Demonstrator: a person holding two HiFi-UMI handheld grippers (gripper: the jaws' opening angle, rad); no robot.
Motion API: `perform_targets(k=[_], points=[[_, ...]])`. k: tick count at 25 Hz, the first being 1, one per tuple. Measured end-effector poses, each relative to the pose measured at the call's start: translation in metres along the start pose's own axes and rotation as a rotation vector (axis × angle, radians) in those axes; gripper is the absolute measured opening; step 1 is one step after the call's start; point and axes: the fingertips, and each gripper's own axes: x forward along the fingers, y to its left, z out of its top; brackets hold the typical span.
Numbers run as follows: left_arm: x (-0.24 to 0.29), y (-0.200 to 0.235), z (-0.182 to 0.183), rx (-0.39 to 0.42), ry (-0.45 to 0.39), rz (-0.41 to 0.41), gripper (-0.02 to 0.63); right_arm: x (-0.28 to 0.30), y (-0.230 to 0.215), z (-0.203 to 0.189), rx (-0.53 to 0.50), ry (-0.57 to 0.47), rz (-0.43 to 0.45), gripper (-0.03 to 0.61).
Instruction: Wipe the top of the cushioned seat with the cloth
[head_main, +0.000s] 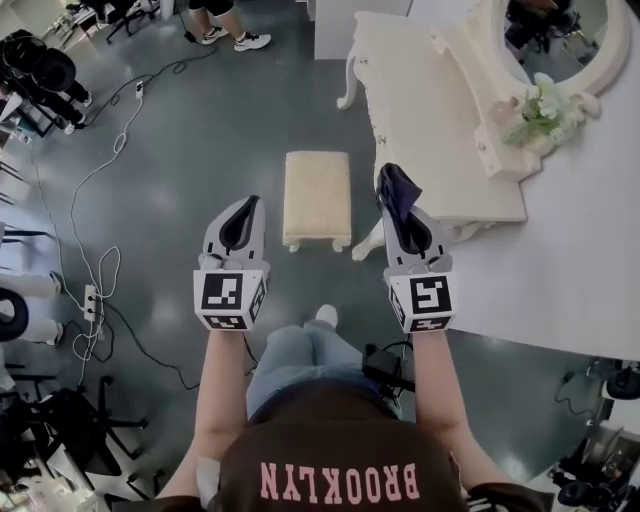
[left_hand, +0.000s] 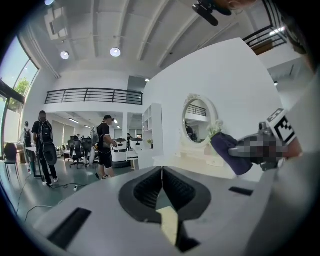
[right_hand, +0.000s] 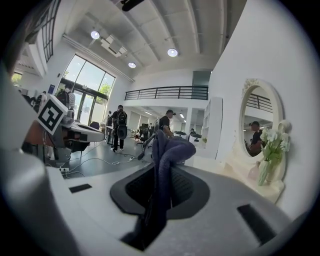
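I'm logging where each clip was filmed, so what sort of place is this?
Probably a big open-plan office or lab with a staged bedroom corner. There is a white dressing table with an oval mirror and a cushioned seat, but also trailing power cables and office chairs nearby.

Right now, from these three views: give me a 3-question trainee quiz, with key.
1. Fill in: the left tool has its jaws ___, with nothing between them.
2. Which one holds the cloth? A) left tool B) right tool C) neither
3. True or false: the cloth is touching the cushioned seat.
Key: 1 shut; 2 B; 3 false, because the cloth is held clear of the seat, off to its right in the head view.
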Motion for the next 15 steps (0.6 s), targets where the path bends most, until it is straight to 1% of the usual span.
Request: perform_targets(k=[3,6,11,15], points=[[0.014,0.002,-0.006,0.01,0.021,0.011,0.005,0.018,-0.007,-0.011,0.005,0.013,0.022,0.038],[0.025,0.013,-0.006,0.015,0.028,0.014,0.005,0.035,-0.006,-0.017,0.01,0.03,0.029,0.04],[0.052,0.029,-0.014,0.015,0.046,0.003,0.005,0.064,-0.009,-0.027,0.022,0.06,0.02,0.04],[0.082,0.047,-0.023,0.002,0.07,-0.02,0.005,0.095,-0.018,-0.025,0.036,0.072,-0.012,0.04]])
